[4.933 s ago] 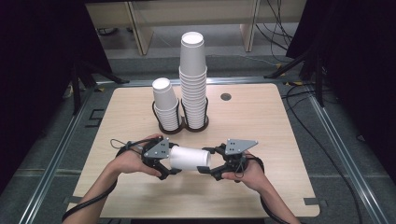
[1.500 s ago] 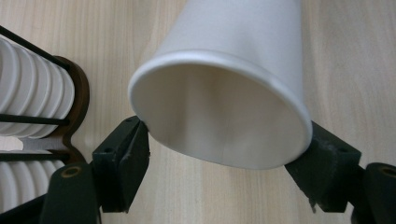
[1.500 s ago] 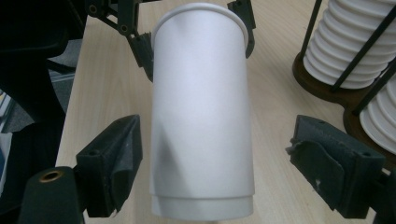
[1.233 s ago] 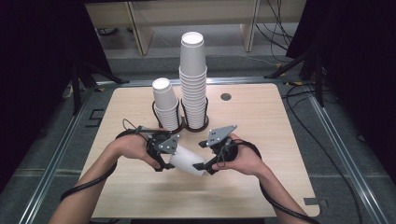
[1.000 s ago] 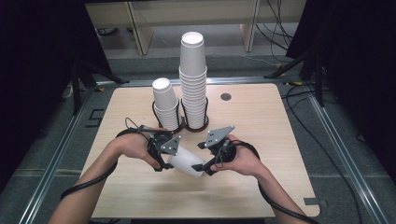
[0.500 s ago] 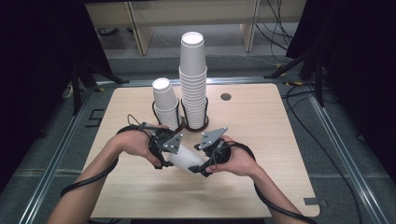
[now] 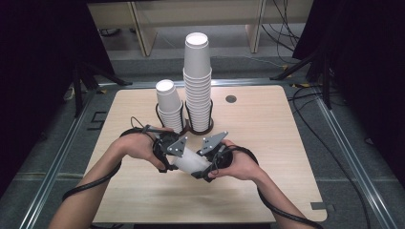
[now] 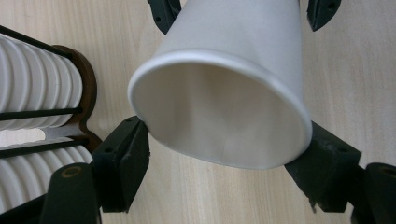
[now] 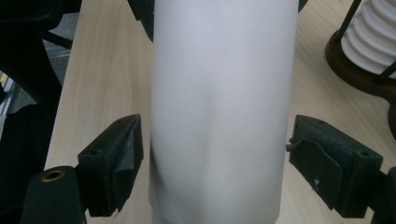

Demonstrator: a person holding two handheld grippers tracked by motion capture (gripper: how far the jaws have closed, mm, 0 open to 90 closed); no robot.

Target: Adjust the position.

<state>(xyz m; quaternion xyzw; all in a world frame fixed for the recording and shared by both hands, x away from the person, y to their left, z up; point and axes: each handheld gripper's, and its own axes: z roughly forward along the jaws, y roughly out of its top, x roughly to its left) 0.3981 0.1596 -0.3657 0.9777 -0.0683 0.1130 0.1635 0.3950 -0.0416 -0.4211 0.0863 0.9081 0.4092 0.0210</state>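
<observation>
Left gripper (image 7: 173, 161) is clamped on the rim end of a white paper cup (image 7: 191, 161) held low over the table (image 7: 267, 143), while right gripper (image 7: 206, 168) straddles its base, jaws slightly apart, likely to separate nested cups.

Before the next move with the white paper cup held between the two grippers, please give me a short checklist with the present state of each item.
1. Left gripper jaws pressing the rim of the white paper cup: ok.
2. Right gripper closed on the cup: not ok, a gap shows beside each jaw.
3. Cup lifted off the light wooden table: cannot tell.
4. Tall stack of white paper cups upright in its dark ring holder: ok.
5. Short stack of white paper cups upright: ok.
</observation>
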